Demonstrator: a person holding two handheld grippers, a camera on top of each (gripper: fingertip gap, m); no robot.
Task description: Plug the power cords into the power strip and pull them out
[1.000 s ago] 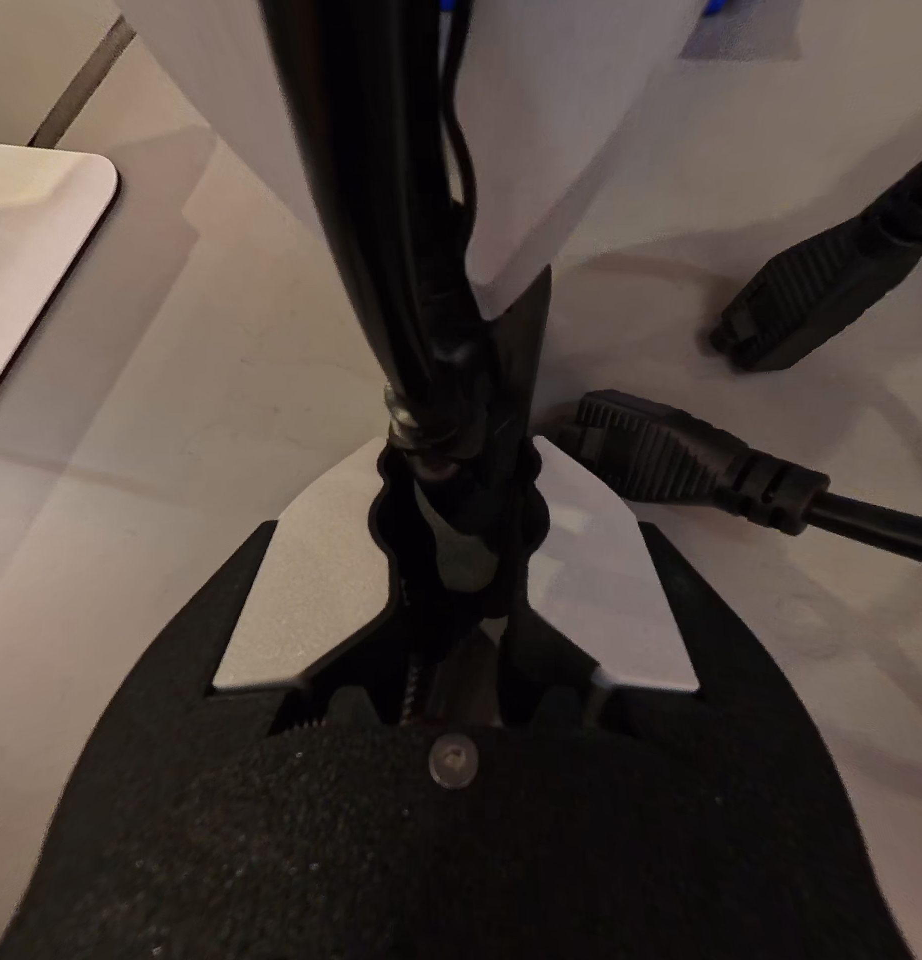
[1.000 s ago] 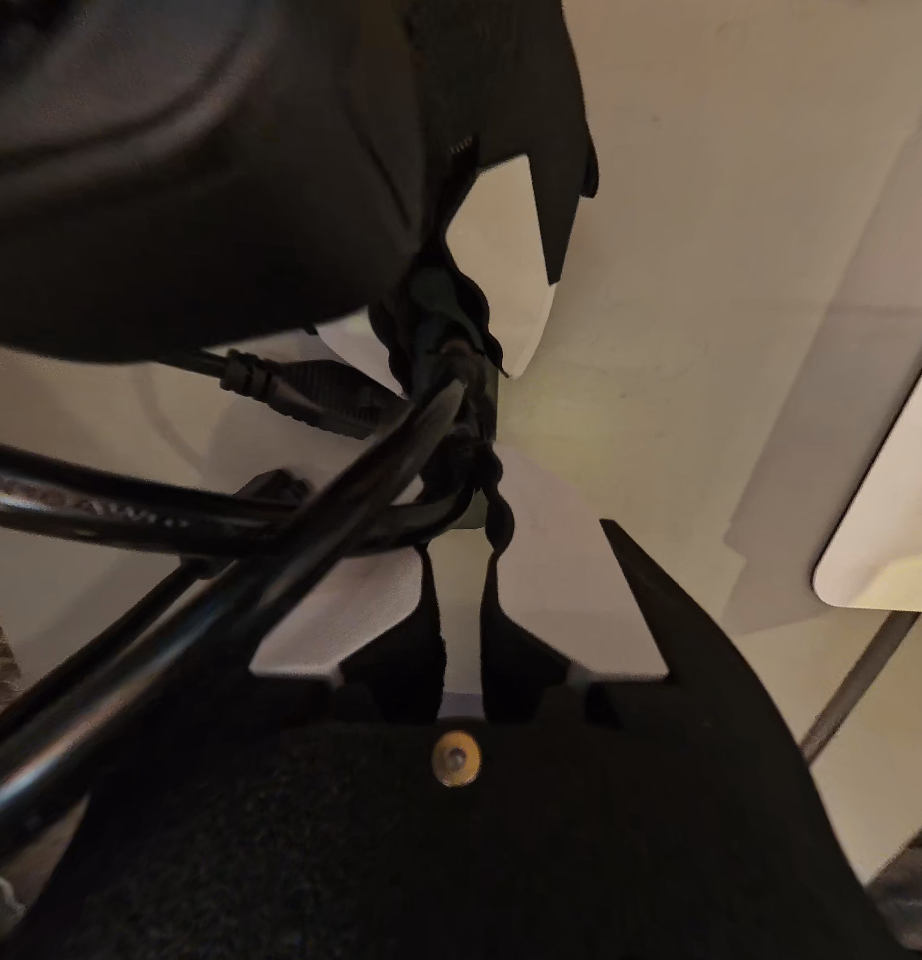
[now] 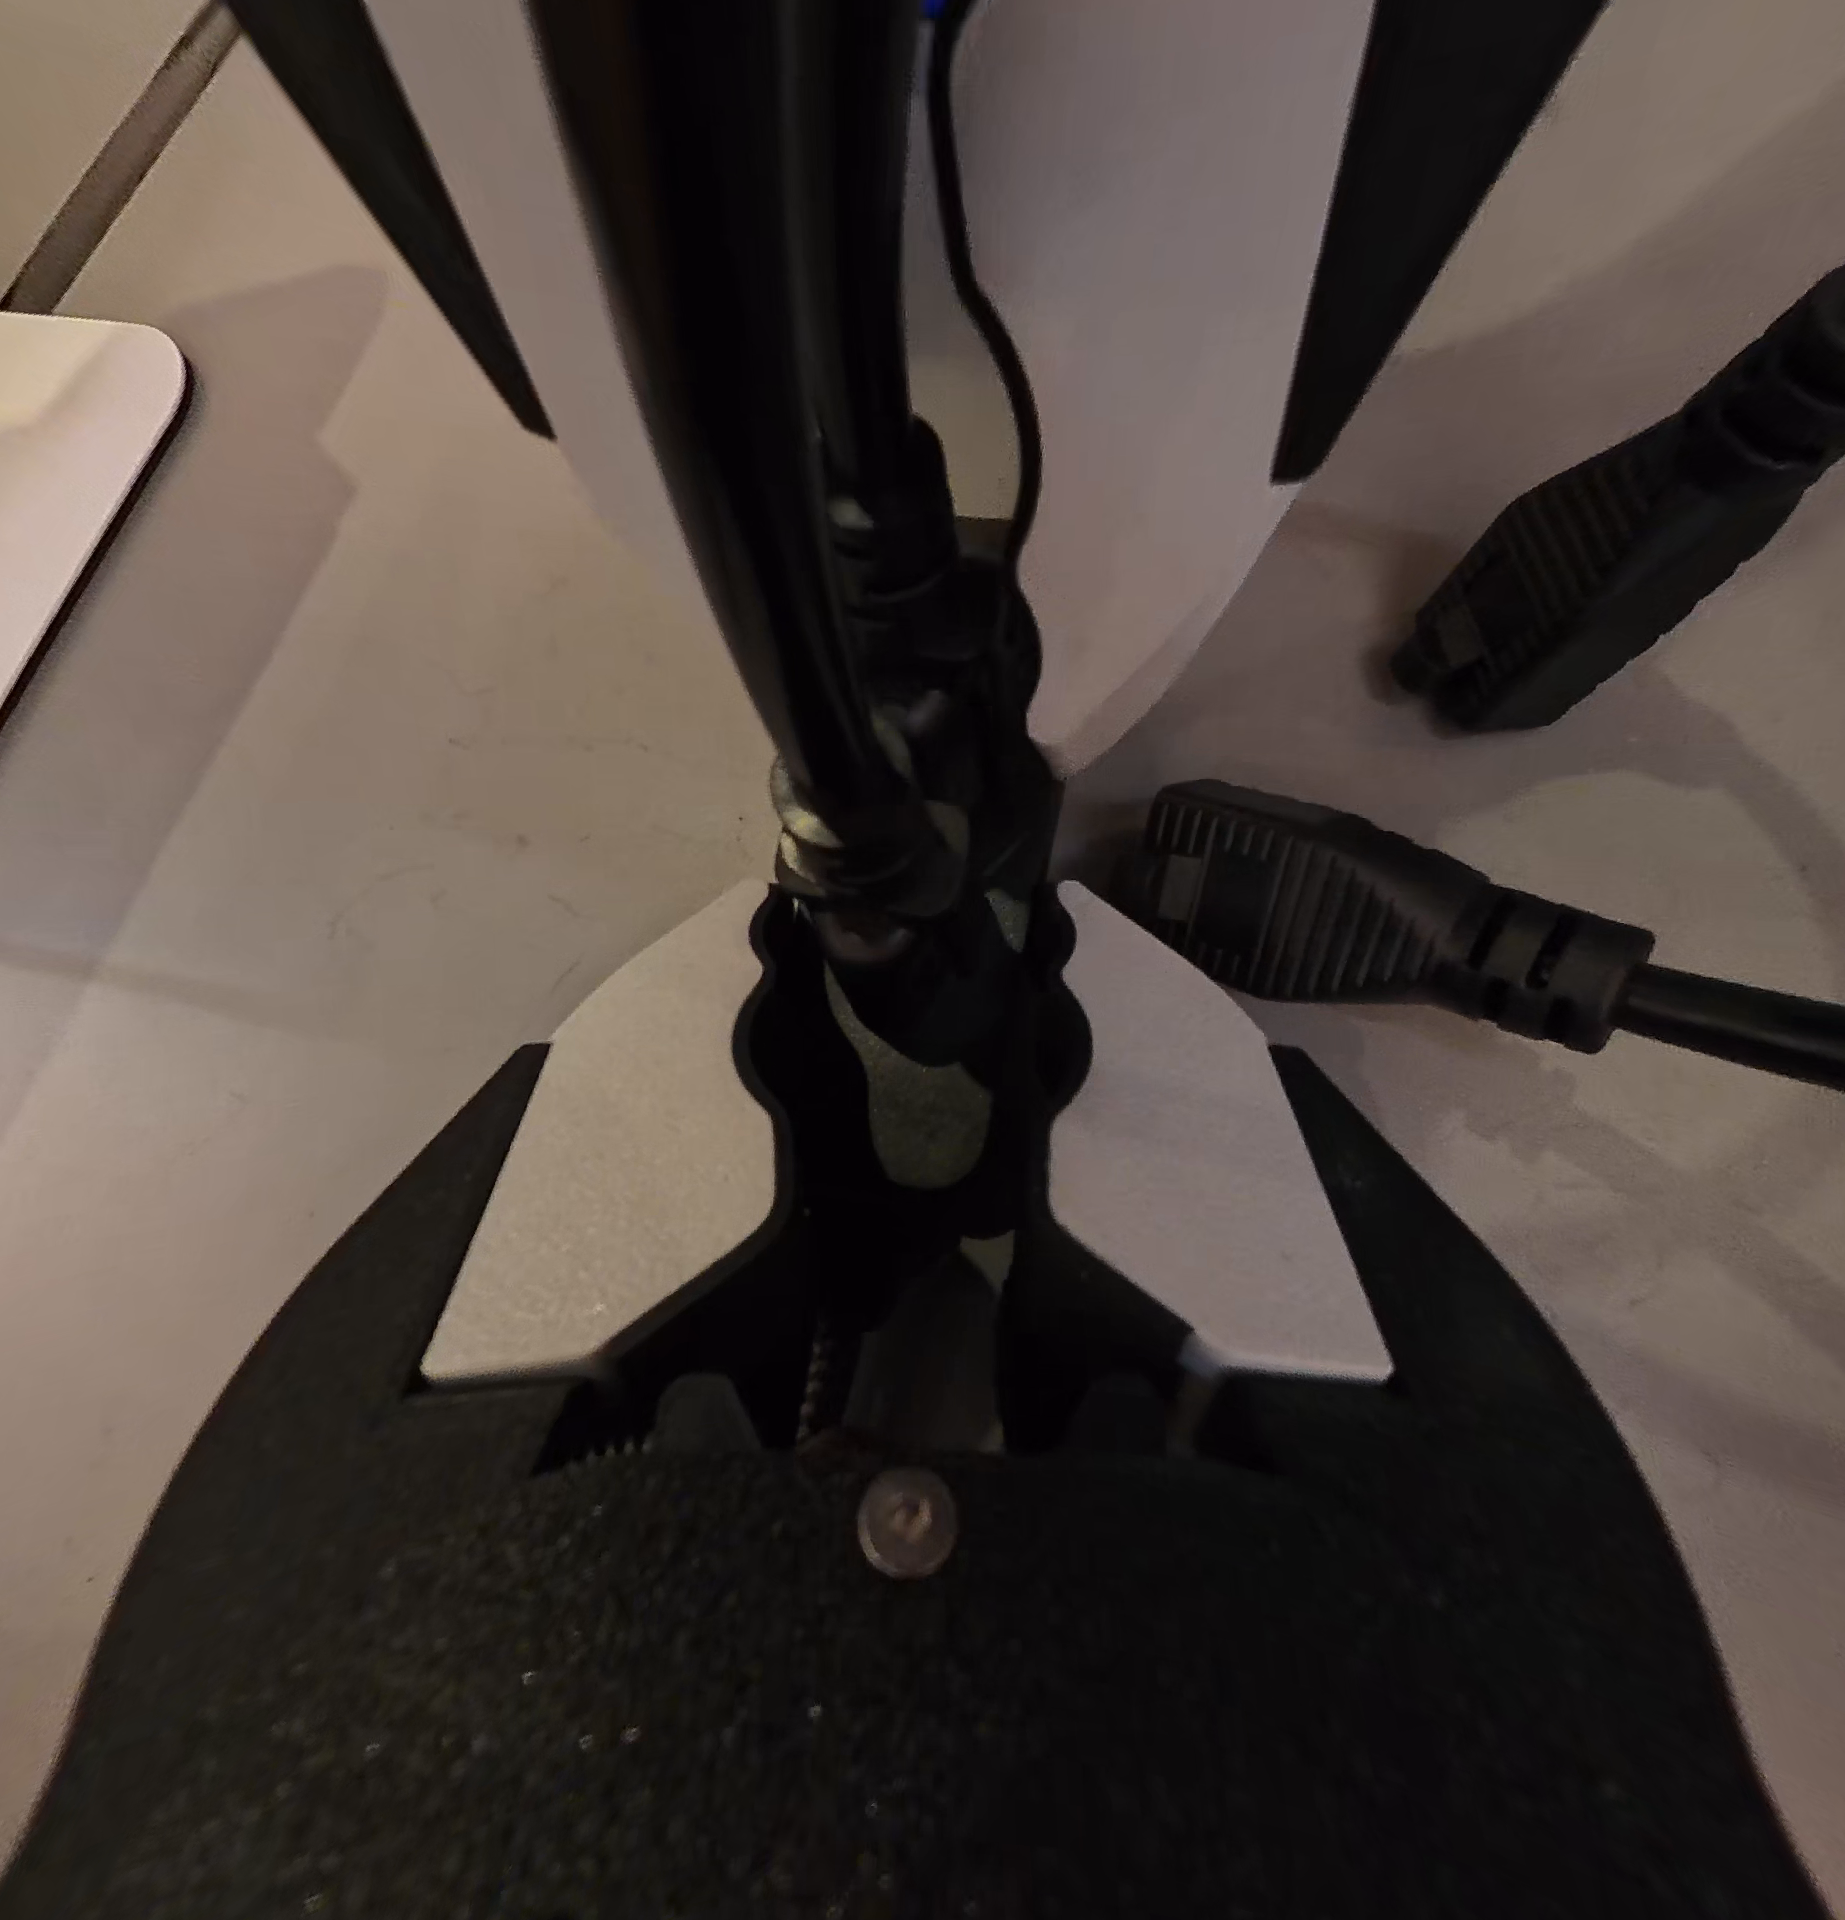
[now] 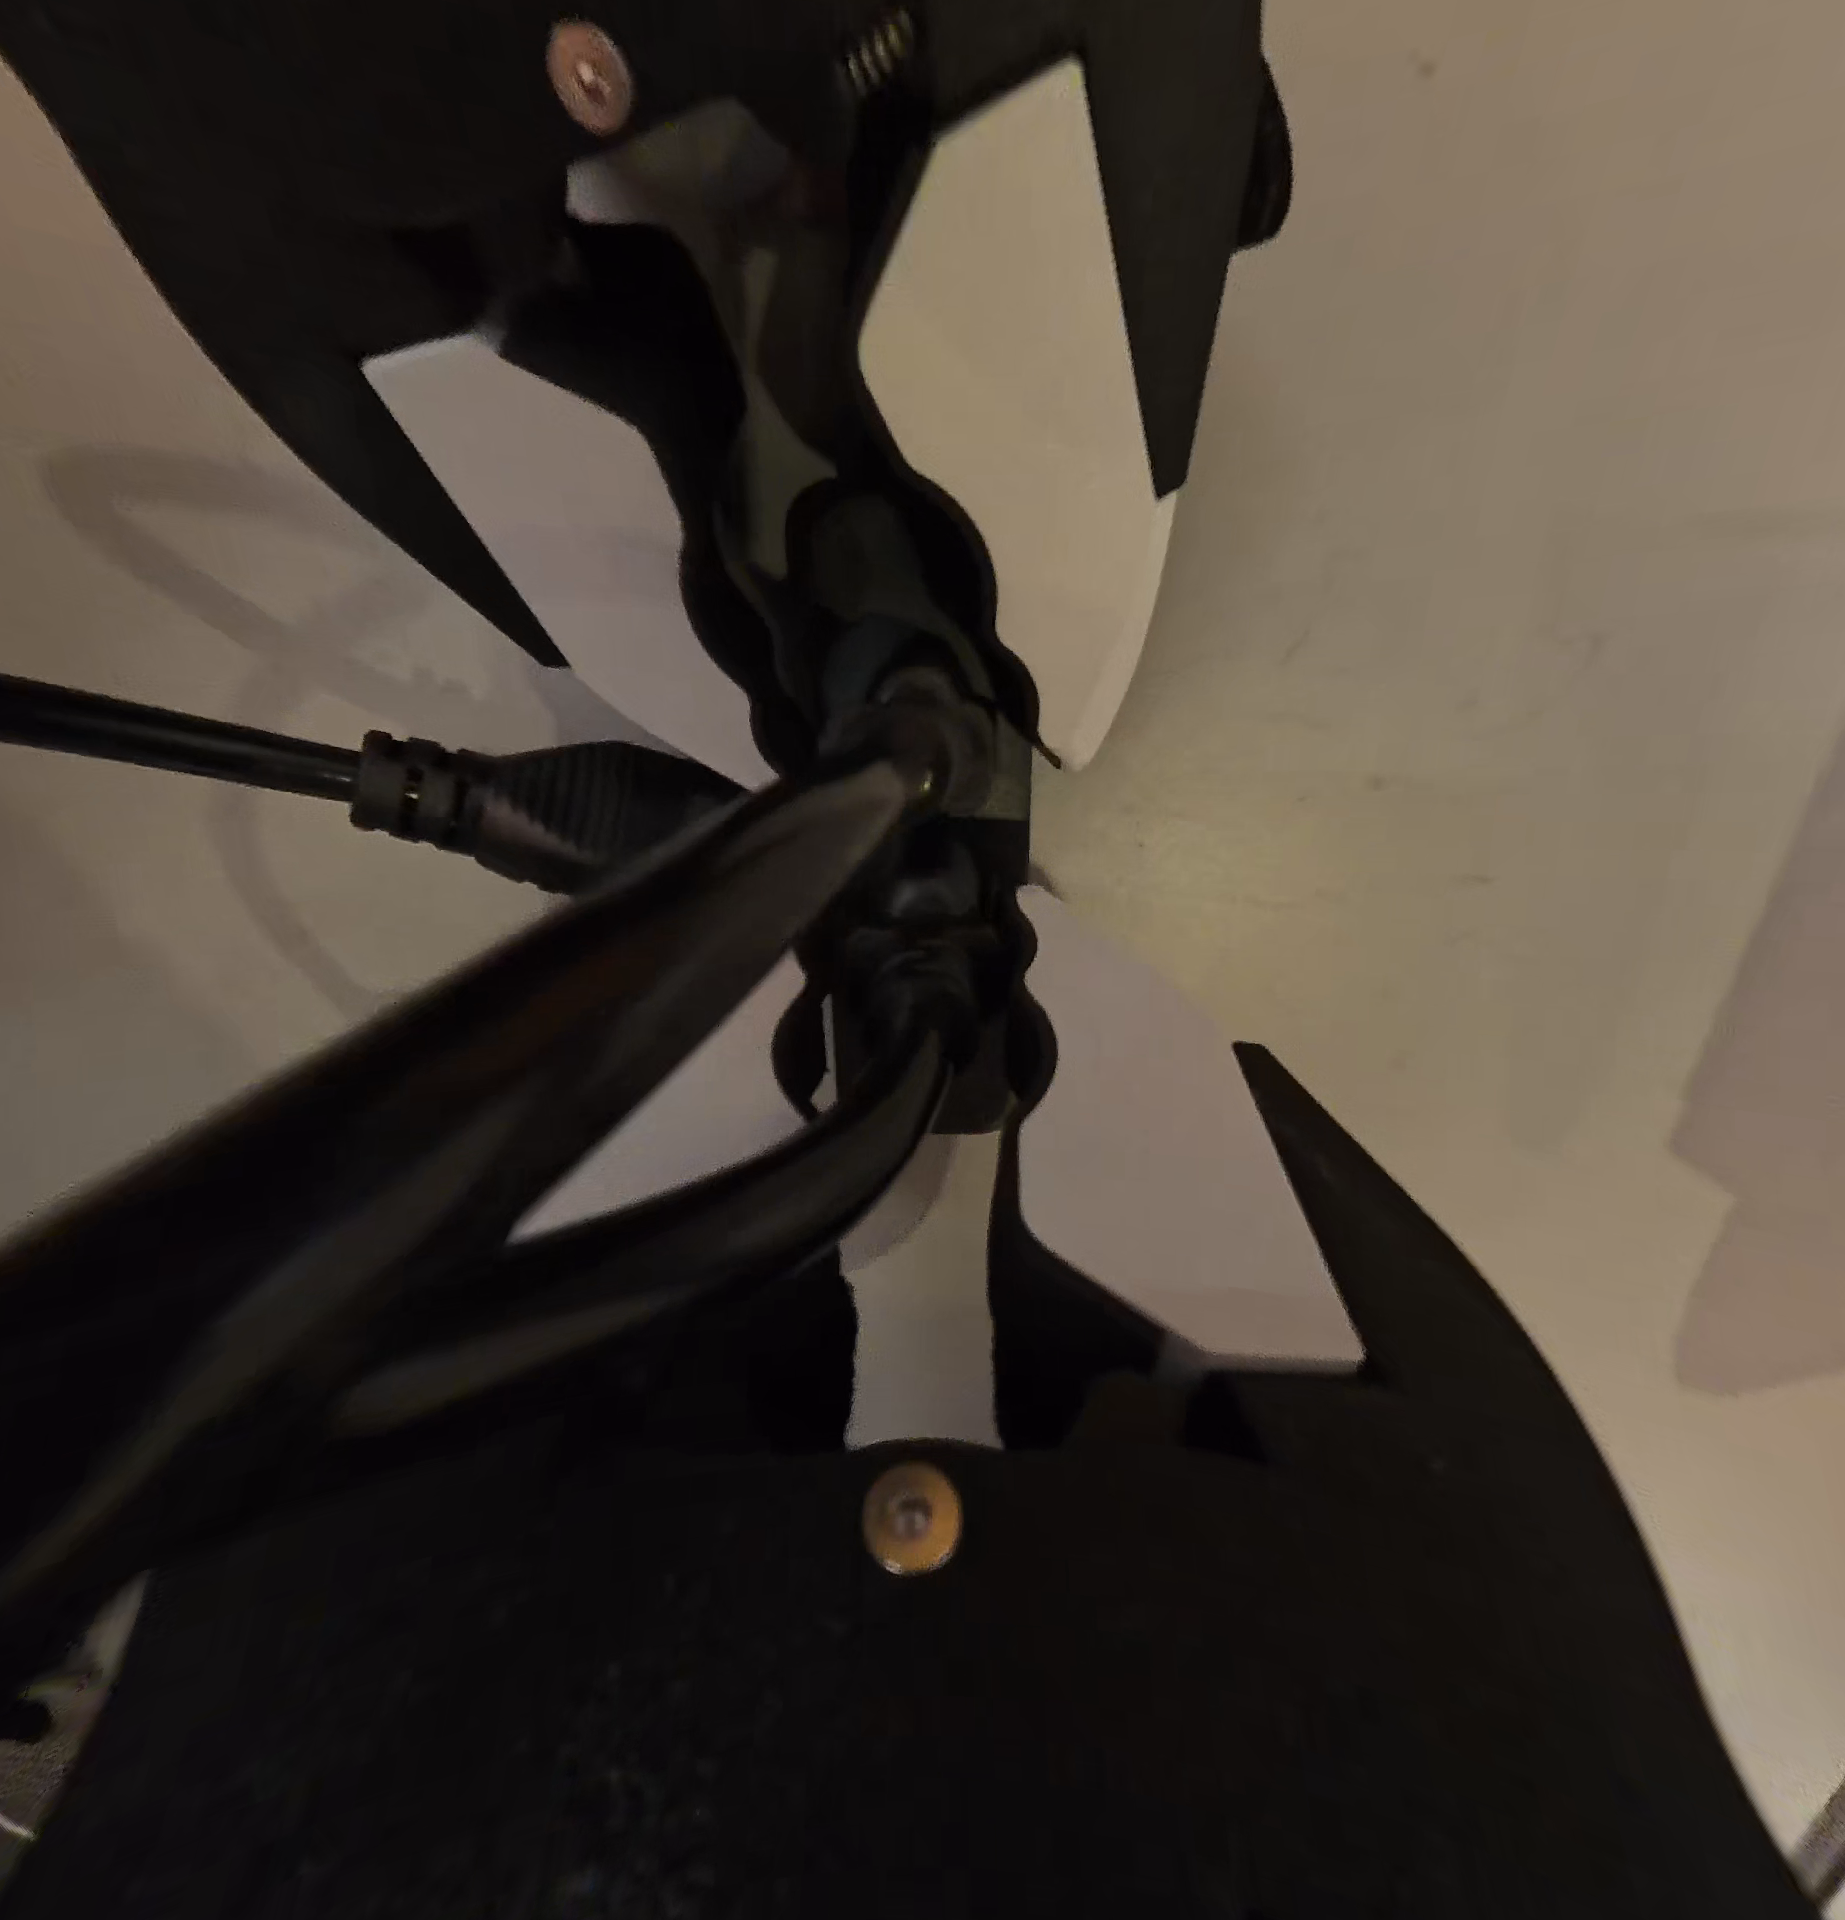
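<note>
A bundle of black power cords (image 3: 793, 416), bound by a dark twist tie (image 3: 845, 831), hangs between my two grippers over a pale table (image 3: 378, 831). My left gripper (image 3: 907, 935) is shut on the bundle at the tie. My right gripper (image 3: 1001, 644) faces it tip to tip from the far side. In the right wrist view, my right gripper (image 4: 918, 997) is shut on the same bundle (image 4: 482, 1091), just below the left gripper (image 4: 897, 727). No power strip is in view.
Two black ribbed cord connectors lie on the table right of the bundle, one near (image 3: 1313, 914) and one farther (image 3: 1624, 561). The near one also shows in the right wrist view (image 4: 585, 800). A flat white panel (image 3: 56, 468) lies at the left. The grippers are tip to tip, or close to it.
The two grippers have drawn a little apart, so more of each shows in the other's view. Both stay shut on the cord bundle. The connectors on the table have not moved.
</note>
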